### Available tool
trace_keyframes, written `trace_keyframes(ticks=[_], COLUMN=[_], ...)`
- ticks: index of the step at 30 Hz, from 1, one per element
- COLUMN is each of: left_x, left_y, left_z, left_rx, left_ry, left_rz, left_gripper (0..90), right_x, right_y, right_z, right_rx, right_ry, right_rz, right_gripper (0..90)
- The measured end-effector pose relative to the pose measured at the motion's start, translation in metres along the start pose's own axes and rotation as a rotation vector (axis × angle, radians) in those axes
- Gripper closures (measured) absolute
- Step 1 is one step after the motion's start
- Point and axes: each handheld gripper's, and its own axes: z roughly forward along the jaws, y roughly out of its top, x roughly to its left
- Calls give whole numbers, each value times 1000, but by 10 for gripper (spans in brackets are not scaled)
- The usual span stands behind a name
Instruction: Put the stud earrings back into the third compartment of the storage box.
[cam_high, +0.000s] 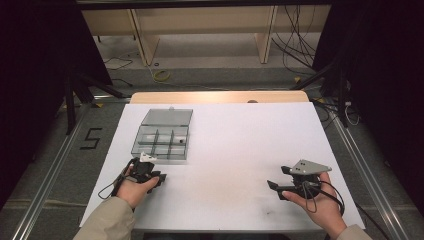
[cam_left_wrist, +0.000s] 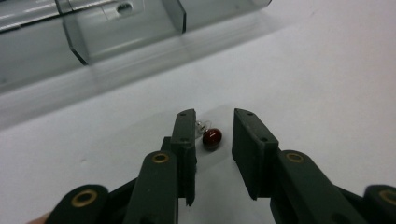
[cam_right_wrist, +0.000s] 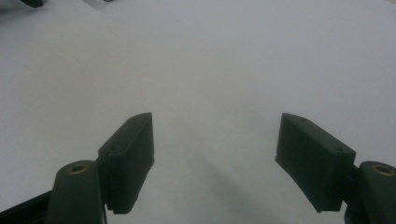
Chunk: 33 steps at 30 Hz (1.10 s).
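A small dark red bead (cam_left_wrist: 212, 138) with a thin clear or silvery stem lies on the white sheet (cam_high: 235, 145). In the left gripper view it sits between the two black jaws, nearer the left one and touching neither. My left gripper (cam_left_wrist: 214, 116) is open around it and rests low on the sheet, just in front of a clear grey compartment box (cam_high: 161, 143); in the high view this gripper (cam_high: 156, 178) is at the near left. My right gripper (cam_high: 280, 178) is held at the near right. Its jaws (cam_right_wrist: 215, 140) stand wide open over bare white sheet.
The box's lid (cam_high: 167, 117) lies folded back behind it, and its near wall (cam_left_wrist: 126, 28) rises just beyond the left gripper. A wooden table edge (cam_high: 220, 96) shows past the sheet. Metal rails (cam_high: 50, 170) and floor cables (cam_high: 300, 45) surround the table.
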Motion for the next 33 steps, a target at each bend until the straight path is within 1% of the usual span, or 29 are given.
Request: trace_keyframes(ticks=[2, 6, 11, 13, 14, 19, 21, 27, 30, 33], left_x=[0, 0, -1, -1, -1, 2, 3, 4, 5, 5], left_y=[1, 2, 4, 4, 5, 5, 5, 6, 7, 8], left_z=[0, 1, 1, 1, 1, 1, 1, 0, -2, -5], left_rx=[5, 16, 30, 36, 41, 40, 38, 42, 28, 1], left_ry=[1, 15, 27, 27, 23, 1, -1, -7, -7, -7], left_rz=[1, 24, 39, 60, 64, 50, 47, 51, 48, 40], left_gripper=[710, 738, 770, 779, 789, 793, 793, 794, 793, 794], right_x=[0, 0, 0, 1, 1, 1, 0, 0, 0, 0], right_y=[0, 0, 0, 0, 0, 0, 0, 0, 0, 0], right_z=[0, 0, 0, 0, 0, 1, 1, 1, 1, 1], right_rx=[0, 0, 2, 1, 1, 3, 3, 2, 3, 0], right_ry=[1, 1, 1, 0, 0, -1, 0, 2, 1, 1], right_rz=[-2, -2, -1, -2, -2, -3, -4, -3, -5, -3], right_gripper=[282, 283, 283, 283, 283, 286, 286, 286, 287, 286])
